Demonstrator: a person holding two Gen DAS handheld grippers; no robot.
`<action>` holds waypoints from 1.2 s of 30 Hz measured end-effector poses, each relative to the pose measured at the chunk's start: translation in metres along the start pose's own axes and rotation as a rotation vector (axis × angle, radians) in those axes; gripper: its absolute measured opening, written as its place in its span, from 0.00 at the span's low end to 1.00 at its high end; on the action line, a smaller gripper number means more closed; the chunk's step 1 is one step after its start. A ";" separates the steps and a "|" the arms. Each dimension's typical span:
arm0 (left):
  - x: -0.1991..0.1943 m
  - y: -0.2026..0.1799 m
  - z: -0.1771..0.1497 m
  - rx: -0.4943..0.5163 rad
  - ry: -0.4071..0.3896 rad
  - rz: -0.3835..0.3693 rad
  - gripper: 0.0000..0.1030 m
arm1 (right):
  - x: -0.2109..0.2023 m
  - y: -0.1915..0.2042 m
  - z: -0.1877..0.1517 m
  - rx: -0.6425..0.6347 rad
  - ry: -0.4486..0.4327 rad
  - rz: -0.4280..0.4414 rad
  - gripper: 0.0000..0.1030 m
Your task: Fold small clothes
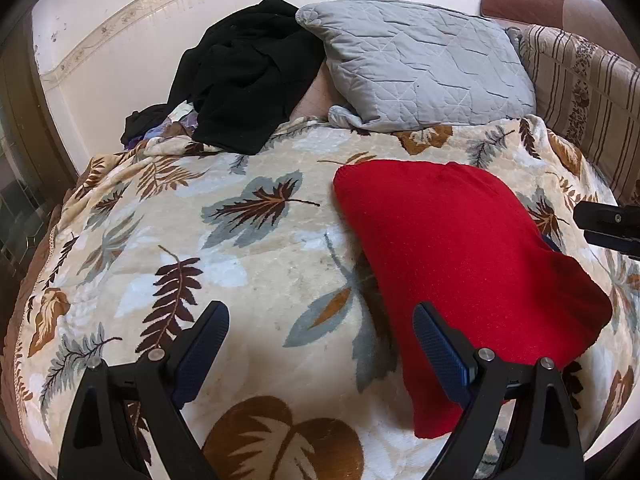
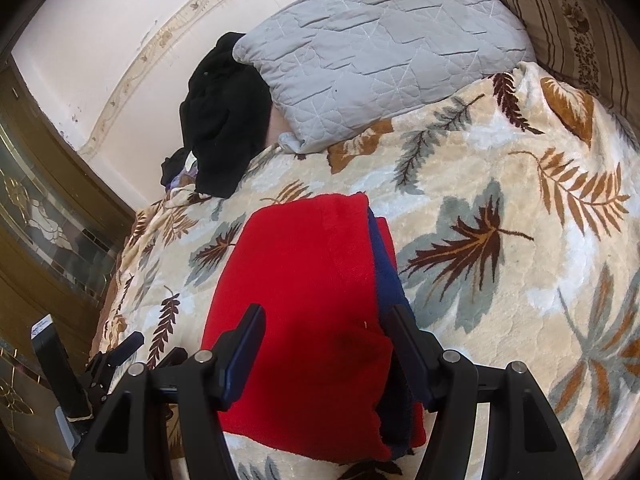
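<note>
Folded red garment (image 2: 304, 312) lies lengthwise toward pillow (image 2: 380, 52).

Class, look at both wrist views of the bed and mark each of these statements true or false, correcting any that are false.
1. The red garment lies folded on the leaf-patterned blanket. True.
2. The left tool is clamped shut on the red garment. False: its fingers are spread open and hold nothing.
3. A dark blue layer shows along the red garment's right edge in the right wrist view. True.
4. The black clothing lies on top of the red garment. False: it sits apart, at the far end beside the grey pillow.
5. The right tool is open. True.
</note>
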State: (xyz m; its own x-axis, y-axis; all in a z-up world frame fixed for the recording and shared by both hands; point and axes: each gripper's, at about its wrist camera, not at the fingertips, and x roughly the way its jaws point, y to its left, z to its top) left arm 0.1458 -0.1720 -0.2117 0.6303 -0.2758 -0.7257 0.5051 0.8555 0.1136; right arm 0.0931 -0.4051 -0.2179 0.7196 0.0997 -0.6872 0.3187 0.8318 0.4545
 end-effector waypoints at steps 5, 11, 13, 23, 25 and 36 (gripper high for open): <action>0.002 -0.003 0.000 0.002 0.003 -0.003 0.91 | 0.006 -0.003 0.000 0.016 0.010 0.008 0.66; 0.006 -0.006 0.003 0.005 0.009 -0.015 0.91 | 0.013 -0.003 0.000 0.015 0.015 0.024 0.66; 0.008 -0.008 0.004 0.008 0.011 -0.019 0.91 | 0.016 -0.006 0.001 0.022 0.017 0.034 0.66; 0.018 -0.012 0.016 0.012 0.021 -0.087 0.91 | 0.038 -0.028 0.015 0.093 0.049 0.119 0.66; 0.021 -0.013 0.018 0.016 0.021 -0.088 0.91 | 0.041 -0.030 0.017 0.090 0.050 0.121 0.66; 0.029 -0.016 0.027 0.035 0.018 -0.117 0.91 | 0.056 -0.040 0.023 0.091 0.073 0.126 0.66</action>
State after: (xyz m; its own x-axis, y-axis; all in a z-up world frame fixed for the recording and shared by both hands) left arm 0.1714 -0.2056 -0.2164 0.5551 -0.3650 -0.7475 0.5954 0.8018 0.0506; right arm 0.1346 -0.4455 -0.2617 0.7117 0.2427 -0.6593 0.2855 0.7576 0.5870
